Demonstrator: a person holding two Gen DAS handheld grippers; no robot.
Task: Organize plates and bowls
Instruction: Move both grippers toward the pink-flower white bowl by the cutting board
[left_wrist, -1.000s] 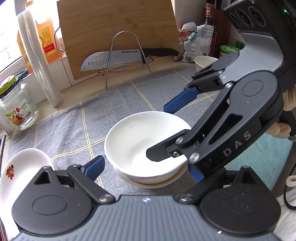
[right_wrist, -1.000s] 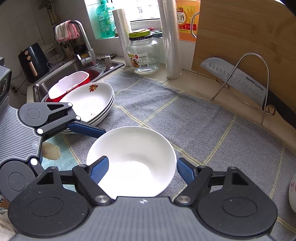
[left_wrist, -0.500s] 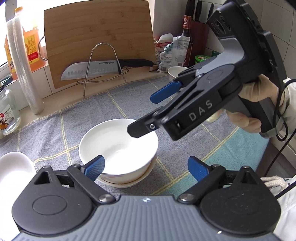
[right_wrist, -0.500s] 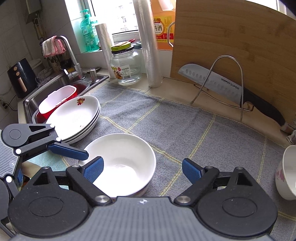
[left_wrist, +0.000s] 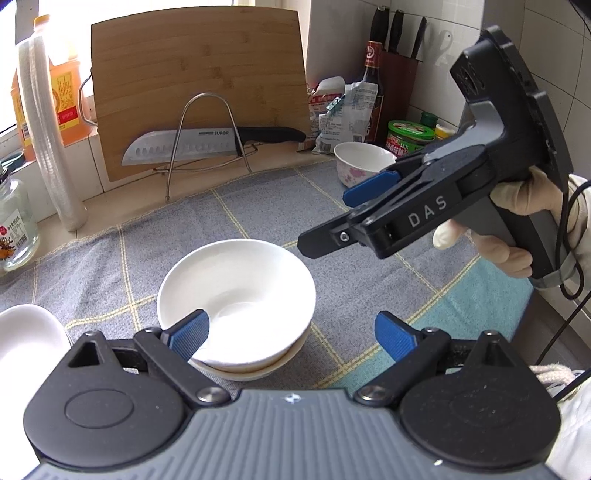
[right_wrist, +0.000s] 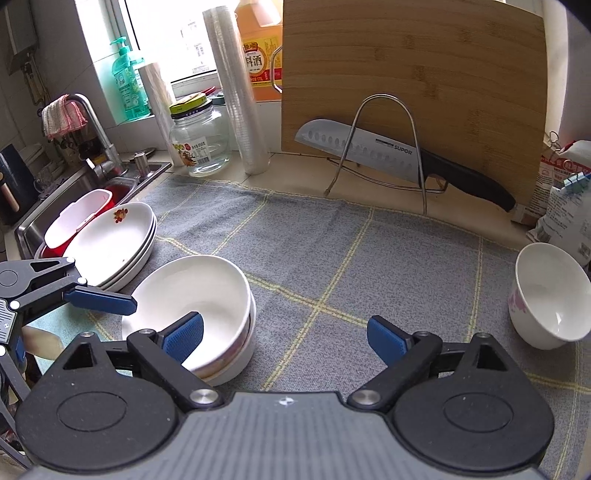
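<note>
On the grey checked cloth (right_wrist: 332, 258) that covers the surface, two plain white glazed bowls (right_wrist: 199, 295) sit nested one inside the other, only the rim of the lower one showing under the upper. In both wrist views the near edge of this stack is hidden behind a blue-padded finger. To the left of the stacked bowls, a pile of shallow white plates with a small red flower print (right_wrist: 114, 243) lies at the cloth's edge beside the sink; how many plates it holds is hard to count, and in the left wrist view the pile is cut off by the frame. Well to the right of the stacked bowls stands a single white bowl with pink flowers on its side (right_wrist: 546, 299), upright, alone near the food packets.

The left tongs (left_wrist: 291, 334) are spread wide with nothing clamped, one pad in front of the stack's rim. The right tongs (right_wrist: 284, 338) have just been opening and stand apart, empty, over bare cloth to the right of the stacked bowls. A gloved hand (left_wrist: 513, 221) holds their grip.
</note>
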